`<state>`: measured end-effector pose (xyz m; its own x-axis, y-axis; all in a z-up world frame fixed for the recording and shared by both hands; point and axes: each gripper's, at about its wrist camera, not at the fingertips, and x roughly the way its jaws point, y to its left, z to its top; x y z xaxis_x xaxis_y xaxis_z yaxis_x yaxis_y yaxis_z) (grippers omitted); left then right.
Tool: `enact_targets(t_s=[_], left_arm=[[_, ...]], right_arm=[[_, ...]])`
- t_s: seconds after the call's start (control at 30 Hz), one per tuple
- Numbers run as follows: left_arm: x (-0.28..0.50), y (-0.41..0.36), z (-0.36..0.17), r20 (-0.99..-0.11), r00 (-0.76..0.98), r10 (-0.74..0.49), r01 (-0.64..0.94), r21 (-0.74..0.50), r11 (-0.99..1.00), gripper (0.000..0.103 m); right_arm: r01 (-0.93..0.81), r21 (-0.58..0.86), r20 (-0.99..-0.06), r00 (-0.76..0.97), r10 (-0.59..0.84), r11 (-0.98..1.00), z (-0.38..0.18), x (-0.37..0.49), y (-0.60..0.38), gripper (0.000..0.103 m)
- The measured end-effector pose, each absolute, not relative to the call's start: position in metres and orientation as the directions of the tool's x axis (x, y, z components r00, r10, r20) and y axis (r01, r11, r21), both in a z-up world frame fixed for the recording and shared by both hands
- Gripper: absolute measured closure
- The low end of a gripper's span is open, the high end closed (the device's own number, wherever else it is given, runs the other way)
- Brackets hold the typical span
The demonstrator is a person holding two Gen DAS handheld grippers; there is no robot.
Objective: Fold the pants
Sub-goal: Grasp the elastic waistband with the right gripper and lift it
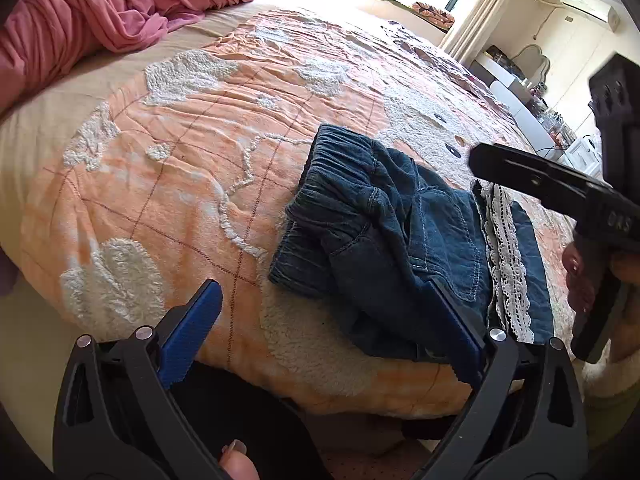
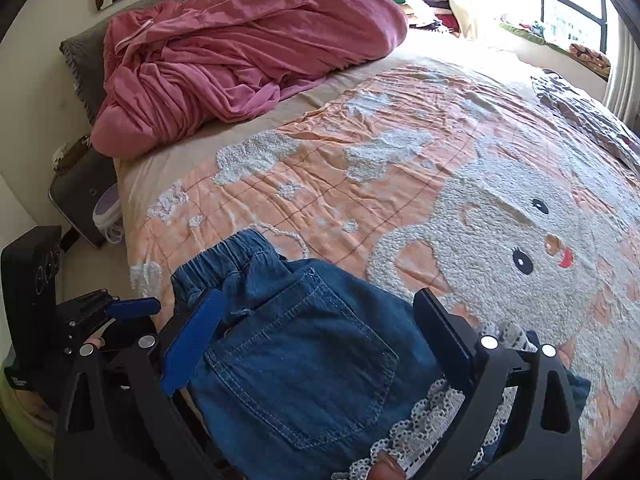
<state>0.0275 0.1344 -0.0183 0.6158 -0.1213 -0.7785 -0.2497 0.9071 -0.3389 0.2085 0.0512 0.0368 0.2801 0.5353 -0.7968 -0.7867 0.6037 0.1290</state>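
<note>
The blue denim pants (image 1: 400,240) lie in a folded bundle on the orange blanket, with the elastic waistband at the far left and white lace trim (image 1: 508,256) on the right. My left gripper (image 1: 324,286) is open at the bundle's near left edge, and its right pad rests against the denim. In the right wrist view the pants (image 2: 304,356) show a back pocket. My right gripper (image 2: 320,294) is open just above them, straddling the pocket without pinching cloth. The left gripper's blue finger (image 2: 132,307) shows at the left, beside the waistband.
An orange blanket (image 2: 360,184) with a white rabbit pattern covers the bed. A crumpled pink duvet (image 2: 240,52) lies at the head. The bed's near edge (image 1: 304,396) runs under my left gripper. A nightstand (image 2: 80,200) stands left; a window (image 2: 560,8) is at the far right.
</note>
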Motion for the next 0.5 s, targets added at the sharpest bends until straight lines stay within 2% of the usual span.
enact_targets(t_s=[0.27, 0.5], left_arm=[[0.035, 0.135, -0.026, -0.785, 0.603, -0.138, -0.248, -0.349, 0.904, 0.010], [0.043, 0.138, -0.035, -0.783, 0.601, -0.160, -0.262, -0.382, 0.886, 0.010]], right_arm=[[-0.819, 0.207, -0.846, 0.126, 0.519, 0.535, 0.015, 0.229, 0.092, 0.007], [-0.835, 0.193, -0.883, 0.081, 0.461, 0.516, -0.010, 0.233, 0.113, 0.009]])
